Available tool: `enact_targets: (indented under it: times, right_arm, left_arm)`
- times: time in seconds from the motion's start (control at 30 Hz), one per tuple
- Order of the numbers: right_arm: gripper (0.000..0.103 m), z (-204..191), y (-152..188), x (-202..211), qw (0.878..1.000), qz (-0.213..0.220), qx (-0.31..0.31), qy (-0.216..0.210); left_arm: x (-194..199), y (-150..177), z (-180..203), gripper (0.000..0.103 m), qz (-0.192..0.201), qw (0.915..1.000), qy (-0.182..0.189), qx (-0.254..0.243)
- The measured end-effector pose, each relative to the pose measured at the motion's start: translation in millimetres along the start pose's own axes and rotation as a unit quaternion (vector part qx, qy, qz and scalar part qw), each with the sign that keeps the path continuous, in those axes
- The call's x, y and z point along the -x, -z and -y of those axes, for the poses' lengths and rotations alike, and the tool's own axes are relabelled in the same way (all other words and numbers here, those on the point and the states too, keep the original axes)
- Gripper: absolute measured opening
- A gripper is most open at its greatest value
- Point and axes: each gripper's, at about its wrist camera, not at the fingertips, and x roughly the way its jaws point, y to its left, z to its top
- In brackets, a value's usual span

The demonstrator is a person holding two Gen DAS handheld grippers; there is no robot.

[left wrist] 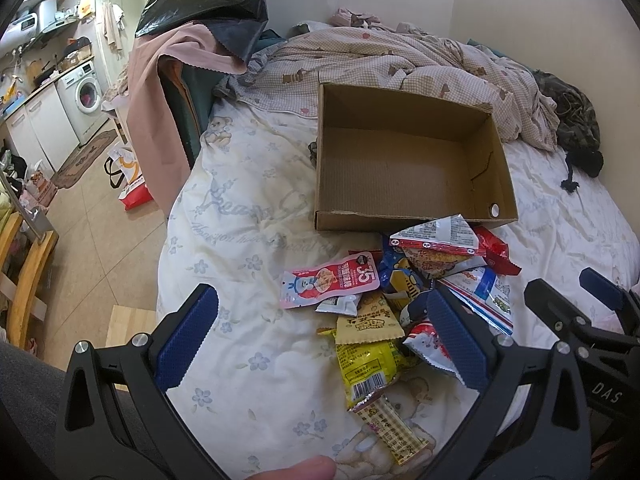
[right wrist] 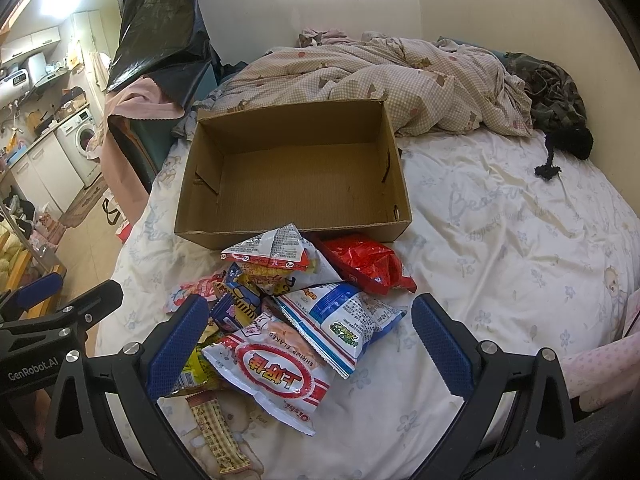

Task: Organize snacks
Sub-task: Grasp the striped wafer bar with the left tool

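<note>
Closest to me, my left gripper (left wrist: 320, 340) hangs with its 2 blue pads spread wide and nothing between them, low over the near edge of the bed sheet (left wrist: 240, 240). My right gripper (right wrist: 308, 344) is equally released, its pads standing either side of the snack pile without touching a packet that I can see.

Just under the left gripper lie a checkered beige bar (left wrist: 394, 432) and a yellow packet (left wrist: 368, 364), the bar nearest me. Under the right gripper sits the white shrimp flakes bag (right wrist: 280, 372) with its red oval label, overlapping a blue and white bag (right wrist: 344, 320). The 2 touch along one edge.

A little further, a pink sachet (left wrist: 330, 282) lies on the left side of the heap, slightly apart from the dark blue packet (right wrist: 240, 300) in the middle. The red bag (right wrist: 368, 264) lies on the right of the pile, and a white bag with a red stripe (right wrist: 272, 248) leans just beside the box's front wall.

Beyond the pile stands the open cardboard box (right wrist: 192, 196), upright on the sheet.

Behind it a crumpled checked quilt (right wrist: 380, 76) is heaped against the wall, with a dark camouflage cloth (right wrist: 556, 92) at its right end.
</note>
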Motion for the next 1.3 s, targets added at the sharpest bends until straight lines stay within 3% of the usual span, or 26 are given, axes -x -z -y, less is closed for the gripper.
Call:
enact_targets:
  times: [0.3, 0.4, 0.5, 0.63, 0.73, 0.9, 1.0, 1.1, 1.13, 1.2, 1.23, 1.3]
  right_arm:
    - [0.103, 1, 1, 0, 1.0, -0.001, -0.002, -0.002]
    - [0.103, 6, -4, -1, 1.0, -0.015, -0.008, -0.012]
    - [0.103, 20, -7, -7, 0.999, -0.034, -0.036, -0.007]
    - [0.103, 50, -3, -18, 0.993, -0.073, -0.092, 0.031]
    - [0.103, 64, 3, -24, 0.987, -0.1, -0.121, 0.037]
    - [0.103, 62, 4, -22, 0.988, -0.102, -0.114, 0.018]
    - [0.103, 63, 3, -22, 0.987, -0.101, -0.124, 0.008]
    - [0.103, 69, 5, -25, 0.983, -0.111, -0.147, -0.004]
    - [0.103, 70, 6, -26, 0.982, -0.115, -0.152, -0.008]
    - [0.103, 72, 8, -28, 0.98, -0.124, -0.158, -0.011]
    - [0.103, 72, 9, -28, 0.979, -0.125, -0.159, -0.011]
    - [0.103, 74, 10, -30, 0.978, -0.129, -0.163, -0.015]
  left_arm:
    - [-1, 0, -2, 0.103, -0.002, 1.0, -0.006, 0.004]
    - [-10, 2, 0, 0.103, -0.019, 0.9998, -0.007, -0.002]
    - [-27, 12, 0, 0.103, -0.071, 0.9972, -0.02, -0.008]
    - [-57, 40, 1, 0.103, -0.169, 0.9853, -0.015, 0.017]
    - [-70, 59, 11, 0.103, -0.22, 0.9752, -0.008, 0.017]
    - [-81, 82, 29, 0.102, -0.27, 0.9616, 0.012, 0.048]
    - [-100, 98, 37, 0.087, -0.305, 0.9487, 0.012, 0.083]
    - [-113, 107, 42, 0.076, -0.308, 0.9473, -0.009, 0.087]
    - [-114, 108, 43, 0.069, -0.306, 0.9483, -0.015, 0.084]
    - [-113, 109, 48, 0.045, -0.297, 0.9519, -0.017, 0.075]
    - [-110, 108, 49, 0.023, -0.293, 0.9532, -0.011, 0.072]
    - [-106, 105, 45, 0.022, -0.293, 0.9523, 0.002, 0.086]
